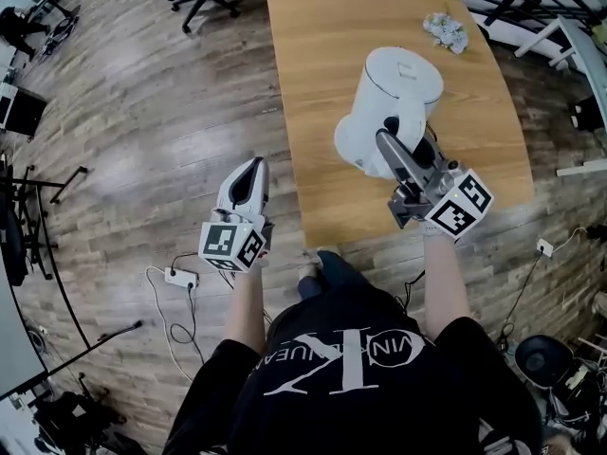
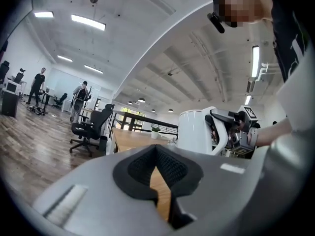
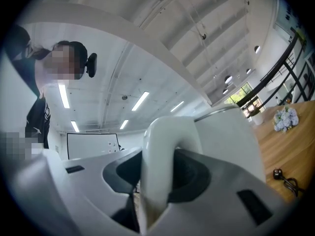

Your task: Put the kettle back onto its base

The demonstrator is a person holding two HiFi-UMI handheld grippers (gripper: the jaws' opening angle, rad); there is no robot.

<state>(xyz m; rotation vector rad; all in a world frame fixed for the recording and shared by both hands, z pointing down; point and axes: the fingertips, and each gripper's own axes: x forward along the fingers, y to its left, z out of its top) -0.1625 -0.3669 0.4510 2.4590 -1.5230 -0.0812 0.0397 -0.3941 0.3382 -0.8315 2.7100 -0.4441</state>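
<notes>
One kettle [image 1: 394, 88], handle [image 3: 162, 156] half-hidden between clamped right gripper [image 1: 391, 145] jaws; left gripper [image 1: 252, 171] jaws together, empty.

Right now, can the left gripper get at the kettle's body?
Probably yes. The left gripper is empty with its jaws together, off the table edge, and nothing stands between it and the kettle. The right gripper holds only the handle.
</notes>
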